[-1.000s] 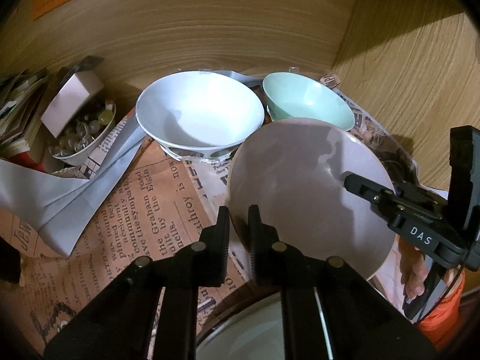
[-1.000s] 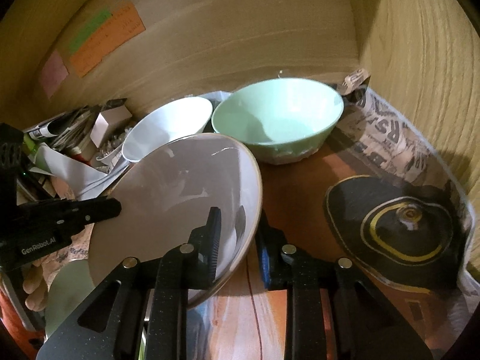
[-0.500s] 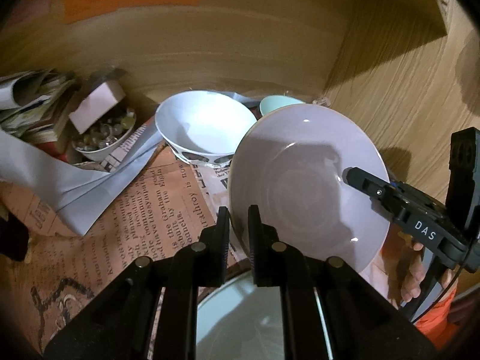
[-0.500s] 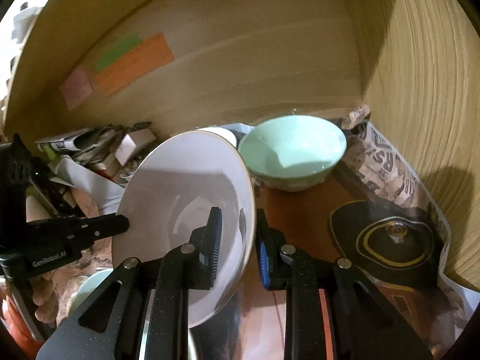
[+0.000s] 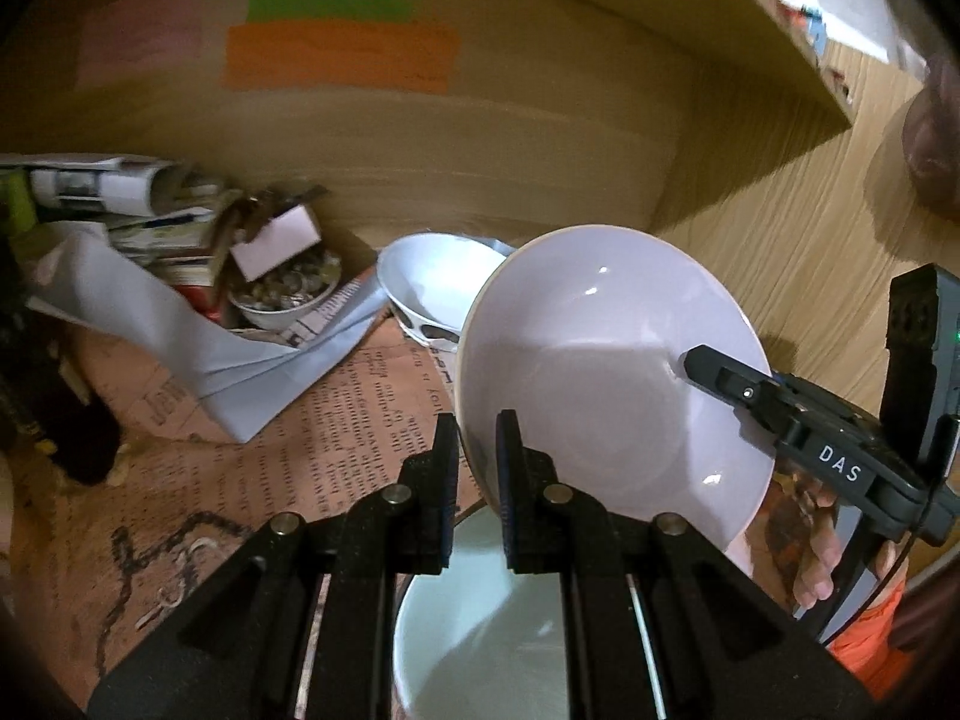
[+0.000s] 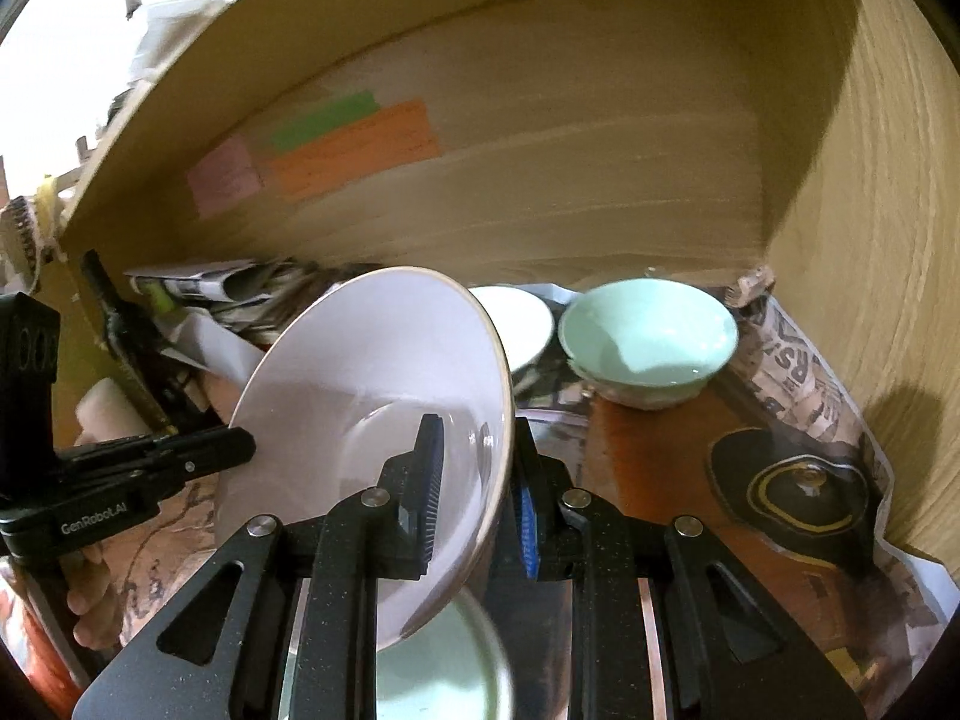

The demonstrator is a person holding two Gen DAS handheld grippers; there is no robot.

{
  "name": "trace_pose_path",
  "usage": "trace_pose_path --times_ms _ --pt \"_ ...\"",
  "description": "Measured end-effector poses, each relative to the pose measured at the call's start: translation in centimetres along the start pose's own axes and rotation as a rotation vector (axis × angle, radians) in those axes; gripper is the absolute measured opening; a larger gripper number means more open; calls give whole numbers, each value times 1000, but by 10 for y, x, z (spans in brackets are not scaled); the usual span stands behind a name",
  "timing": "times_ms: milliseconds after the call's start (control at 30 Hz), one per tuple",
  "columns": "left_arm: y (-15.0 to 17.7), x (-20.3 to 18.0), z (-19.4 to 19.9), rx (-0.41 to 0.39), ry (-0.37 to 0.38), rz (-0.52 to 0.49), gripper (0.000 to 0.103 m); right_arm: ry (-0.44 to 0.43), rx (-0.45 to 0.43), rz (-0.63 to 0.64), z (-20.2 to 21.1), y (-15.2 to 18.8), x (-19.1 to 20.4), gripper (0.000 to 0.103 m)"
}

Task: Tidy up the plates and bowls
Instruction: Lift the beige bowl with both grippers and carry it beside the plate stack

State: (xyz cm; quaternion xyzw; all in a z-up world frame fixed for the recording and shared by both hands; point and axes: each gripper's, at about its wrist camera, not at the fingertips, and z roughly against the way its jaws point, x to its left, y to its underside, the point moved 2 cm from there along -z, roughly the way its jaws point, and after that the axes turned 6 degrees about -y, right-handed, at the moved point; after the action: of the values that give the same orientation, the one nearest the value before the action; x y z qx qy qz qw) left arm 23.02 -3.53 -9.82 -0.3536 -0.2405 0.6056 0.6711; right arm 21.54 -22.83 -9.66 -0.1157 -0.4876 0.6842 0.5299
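Inside a wooden cupboard lined with newspaper [image 5: 336,414], a pale lilac bowl [image 5: 606,378] is now well clear of the paper, higher than a second ago and tipped toward the back wall. In the left view it hides the mint bowl [image 6: 648,348] that showed beside it earlier; the white bowl [image 5: 432,288] peeks out at its left edge. Both stay put at the back, the mint one nearest the right-hand wall.

Two grippers carry the load. The left gripper [image 5: 474,468] pinches the near rim on one side, fingers narrow on the thin wall. The right gripper [image 6: 477,492] grips the opposite rim, one finger inside the bowl, one outside, equally tight. Both hold as before.

Directly below hangs another pale green bowl [image 5: 480,618], close under the lifted one. The lilac bowl looks bound for a stack, likely nesting into a partner, though which one is not settled. A black lid [image 6: 798,492] lies on the paper at right, untouched.
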Motion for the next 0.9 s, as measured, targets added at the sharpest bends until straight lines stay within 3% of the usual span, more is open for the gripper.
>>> trace_pose_path --times_ms 433,900 --pt "25 37 60 -77 -53 58 11 -77 -10 64 6 6 56 19" --pt "65 85 110 -134 -128 118 11 -170 38 107 -6 26 106 19"
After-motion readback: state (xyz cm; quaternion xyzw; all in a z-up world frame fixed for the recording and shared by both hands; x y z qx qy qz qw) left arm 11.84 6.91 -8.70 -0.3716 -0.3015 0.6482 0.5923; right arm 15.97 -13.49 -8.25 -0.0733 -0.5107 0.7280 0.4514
